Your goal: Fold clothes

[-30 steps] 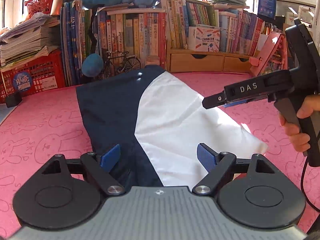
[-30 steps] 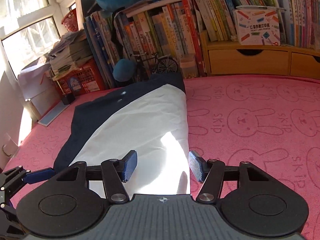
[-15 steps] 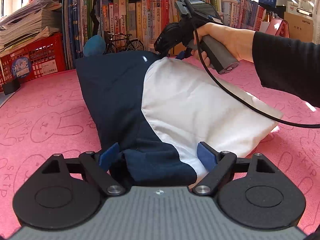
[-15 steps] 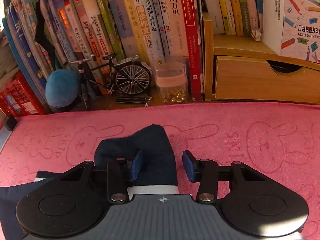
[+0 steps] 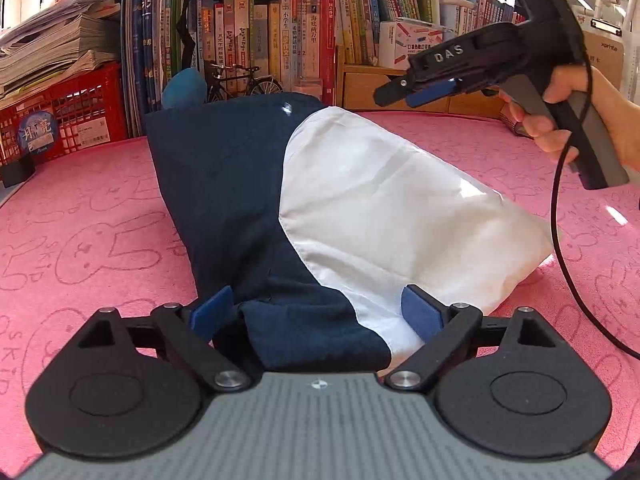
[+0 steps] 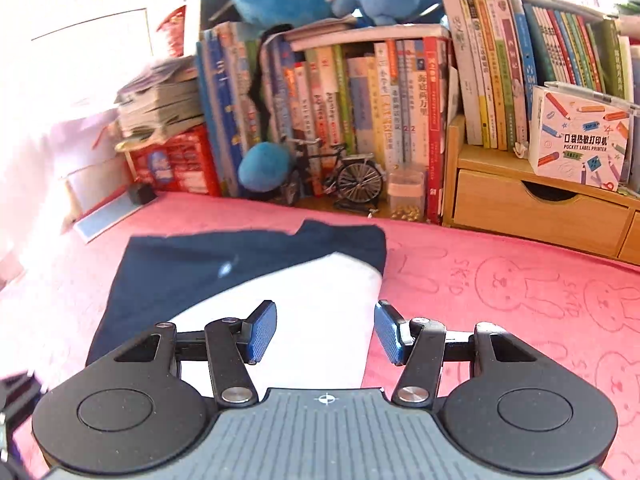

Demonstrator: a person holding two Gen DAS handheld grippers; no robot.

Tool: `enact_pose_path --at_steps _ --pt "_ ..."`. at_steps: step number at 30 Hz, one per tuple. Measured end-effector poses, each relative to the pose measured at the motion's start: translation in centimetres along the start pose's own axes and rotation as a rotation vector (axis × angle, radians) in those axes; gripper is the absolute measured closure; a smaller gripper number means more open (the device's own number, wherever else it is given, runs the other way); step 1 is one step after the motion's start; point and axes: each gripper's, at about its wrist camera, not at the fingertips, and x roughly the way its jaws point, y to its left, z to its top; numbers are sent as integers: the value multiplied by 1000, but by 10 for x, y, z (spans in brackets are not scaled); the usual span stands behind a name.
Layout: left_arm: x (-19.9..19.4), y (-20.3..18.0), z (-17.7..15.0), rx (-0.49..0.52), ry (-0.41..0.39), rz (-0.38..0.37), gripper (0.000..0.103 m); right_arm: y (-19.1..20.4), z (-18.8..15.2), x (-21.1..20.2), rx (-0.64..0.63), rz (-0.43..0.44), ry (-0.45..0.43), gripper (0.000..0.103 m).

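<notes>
A navy and white garment (image 5: 360,208) lies folded lengthwise on the pink mat (image 5: 100,240). Its near navy end sits between the wide fingers of my left gripper (image 5: 316,312), whose jaws are opening; the blue pads (image 5: 212,308) flank the cloth without pinching it. My right gripper (image 5: 396,90), held by a hand (image 5: 560,120), hovers above the garment's far right side. In the right wrist view this right gripper (image 6: 326,334) hangs over the white part of the garment (image 6: 312,292), its jaws opening with nothing between them.
Rows of books (image 5: 280,40), a small model bicycle (image 5: 240,84), a blue plush ball (image 5: 184,88) and wooden drawers (image 6: 540,208) line the mat's far edge. A red crate (image 5: 60,112) under stacked papers stands far left. A black cable (image 5: 560,240) trails from the right gripper.
The right gripper, down at the garment's far navy end half a second ago, has pulled back up and to the right, empty. The left jaws have spread a little wider.
</notes>
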Motion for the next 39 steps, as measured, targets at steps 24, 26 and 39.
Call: enact_pose_path --at_steps 24,26,39 --pt "6 3 2 -66 50 59 0 64 -123 -74 -77 -150 -7 20" --pt "6 4 2 -65 50 59 0 60 -124 -71 -76 -164 7 20" --pt "6 2 3 -64 51 64 0 74 -136 -67 -150 -263 -27 15"
